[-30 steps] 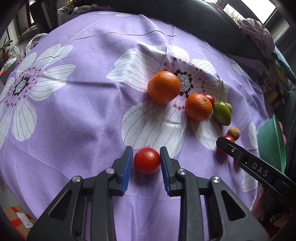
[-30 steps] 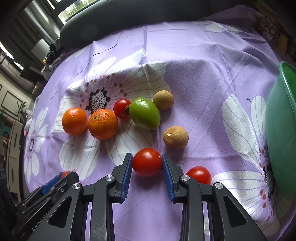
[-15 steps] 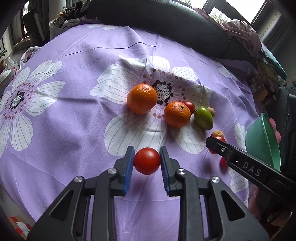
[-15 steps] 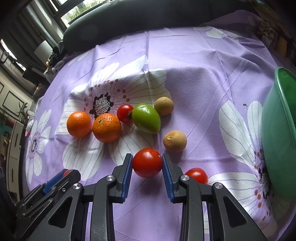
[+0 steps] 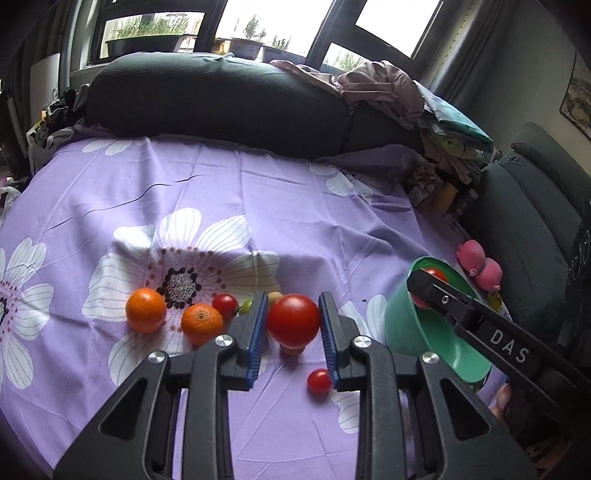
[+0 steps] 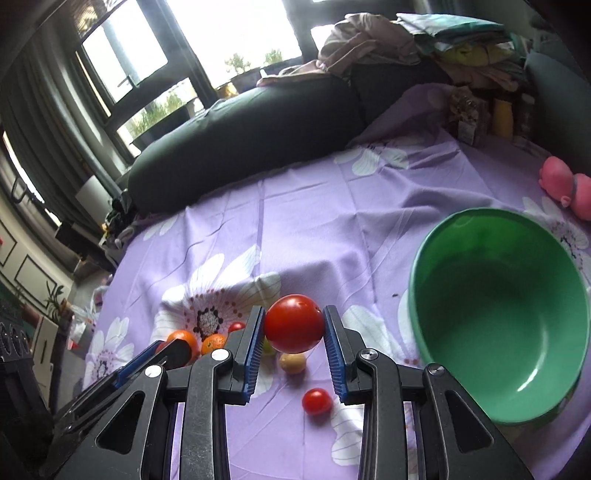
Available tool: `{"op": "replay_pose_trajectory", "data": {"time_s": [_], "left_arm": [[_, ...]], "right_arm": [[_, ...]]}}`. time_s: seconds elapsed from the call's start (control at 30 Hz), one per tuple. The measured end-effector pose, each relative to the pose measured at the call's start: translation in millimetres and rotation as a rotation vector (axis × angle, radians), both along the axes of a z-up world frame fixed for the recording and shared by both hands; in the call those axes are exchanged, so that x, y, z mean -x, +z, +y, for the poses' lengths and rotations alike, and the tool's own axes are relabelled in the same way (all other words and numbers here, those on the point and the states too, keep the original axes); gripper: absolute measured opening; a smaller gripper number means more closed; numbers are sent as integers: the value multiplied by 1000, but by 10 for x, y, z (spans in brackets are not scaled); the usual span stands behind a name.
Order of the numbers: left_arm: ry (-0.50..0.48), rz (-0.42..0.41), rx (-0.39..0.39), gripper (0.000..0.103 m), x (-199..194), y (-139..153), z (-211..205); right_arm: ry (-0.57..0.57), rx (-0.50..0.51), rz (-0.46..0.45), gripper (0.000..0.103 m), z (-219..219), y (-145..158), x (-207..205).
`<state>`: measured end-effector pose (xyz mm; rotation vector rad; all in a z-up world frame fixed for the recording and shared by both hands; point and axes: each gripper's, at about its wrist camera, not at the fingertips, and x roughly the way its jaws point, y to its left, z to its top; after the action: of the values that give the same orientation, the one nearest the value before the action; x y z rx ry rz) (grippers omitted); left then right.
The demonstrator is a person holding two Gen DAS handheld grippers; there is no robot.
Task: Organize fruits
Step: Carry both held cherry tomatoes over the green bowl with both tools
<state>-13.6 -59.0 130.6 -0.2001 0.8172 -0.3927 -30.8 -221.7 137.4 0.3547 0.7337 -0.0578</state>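
Bowl [image 6: 498, 402] interior: right view only, empty.

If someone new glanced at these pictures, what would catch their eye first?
Probably the two red tomatoes, one clamped in the left gripper and one in the right gripper, both lifted above the purple flowered cloth. Next, the empty green bowl at the right, and two oranges lying at the left.

Bright daylight comes in through my windows [image 5: 258, 26] at the back and washes them white. The bedsheet [image 5: 258, 206] looks soft and clear. Picture edges curve and go dark.
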Motion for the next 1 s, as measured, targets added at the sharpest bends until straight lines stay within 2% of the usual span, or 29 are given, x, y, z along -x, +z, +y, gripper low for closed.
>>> {"op": "replay_pose_trajectory", "data": {"time_s": [0.17,0.3,0.37,0.5,0.63,0.77,1.0], "left_arm": [[-98,-30,16,27,-101,95,-403],[-178,-23,-17,27,-147,-12,-738],[-211,-26,-7,27,-139,-67,-858],[-267,28,24,27,-186,-195,-1070],[-295,43,30,27,-195,-267,-1250],[-336,42,44,27,-166,-307,-1360],[-366,44,21,27,-129,-380,-1537]], "right_arm": [[-141,47,-71,33,-338,188,11],[-209,20,-113,33,-627,88,145],[-238,-10,-115,33,-770,41,203],[-311,-44,-94,33,-972,-86,271],[-357,-68,-52,34,-1089,-222,273],[-387,-70,-19,34,-1162,-318,273],[-416,-68,0,34,-1208,-367,292]]}}
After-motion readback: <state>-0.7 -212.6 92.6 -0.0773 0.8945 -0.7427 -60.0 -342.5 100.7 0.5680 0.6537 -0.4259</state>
